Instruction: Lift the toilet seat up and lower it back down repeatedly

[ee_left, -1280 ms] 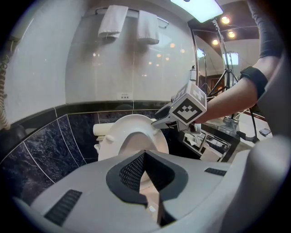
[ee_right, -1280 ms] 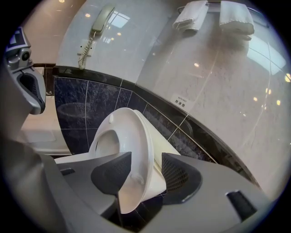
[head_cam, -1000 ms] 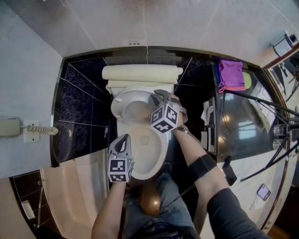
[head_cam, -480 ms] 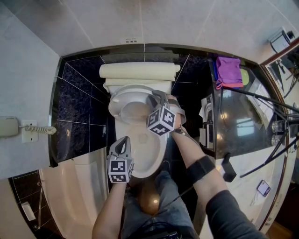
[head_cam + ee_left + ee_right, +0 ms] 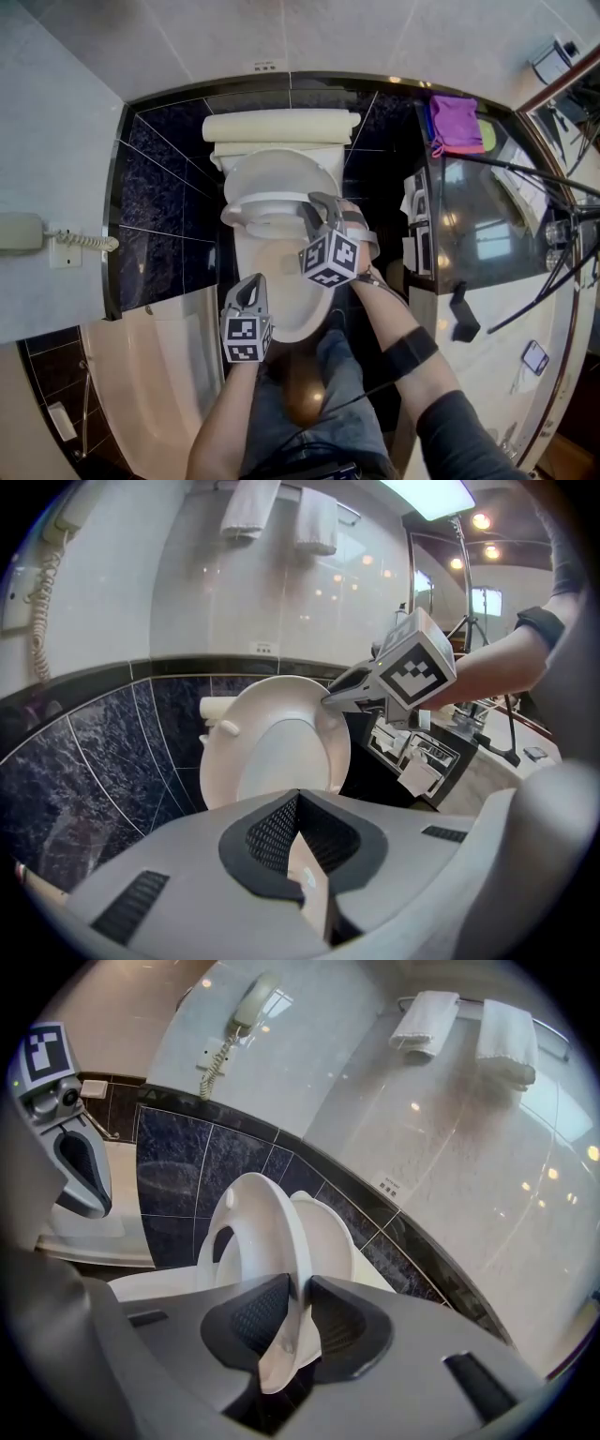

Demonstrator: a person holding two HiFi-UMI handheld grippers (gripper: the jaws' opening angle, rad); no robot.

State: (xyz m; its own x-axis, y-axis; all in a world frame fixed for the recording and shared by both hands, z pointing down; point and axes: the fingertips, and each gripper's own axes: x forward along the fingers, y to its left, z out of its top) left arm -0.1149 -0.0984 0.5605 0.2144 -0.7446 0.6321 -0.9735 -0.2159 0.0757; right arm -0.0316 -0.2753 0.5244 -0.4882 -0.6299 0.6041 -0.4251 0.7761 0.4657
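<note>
The white toilet seat [image 5: 246, 208] stands raised, tilted up towards the lid [image 5: 281, 169] behind it and over the bowl [image 5: 281, 309]. My right gripper [image 5: 317, 208] grips the seat's right rim; in the right gripper view the jaws [image 5: 295, 1321] are closing on the thin seat edge [image 5: 267, 1227], with the pads pressing on it. My left gripper [image 5: 251, 289] hovers by the bowl's left front, shut and holding nothing. The left gripper view shows the seat's underside [image 5: 217, 761] and the right gripper [image 5: 336, 696] on its rim.
A wall phone [image 5: 23, 255] hangs at the left above a bathtub [image 5: 141, 375]. A dark counter with a purple cloth [image 5: 457, 124] and tripod legs [image 5: 525, 178] stands to the right. The person's knees are just in front of the bowl.
The seat has swung further up towards the lid, carried by the right gripper. The left gripper has stayed by the bowl's front left.
</note>
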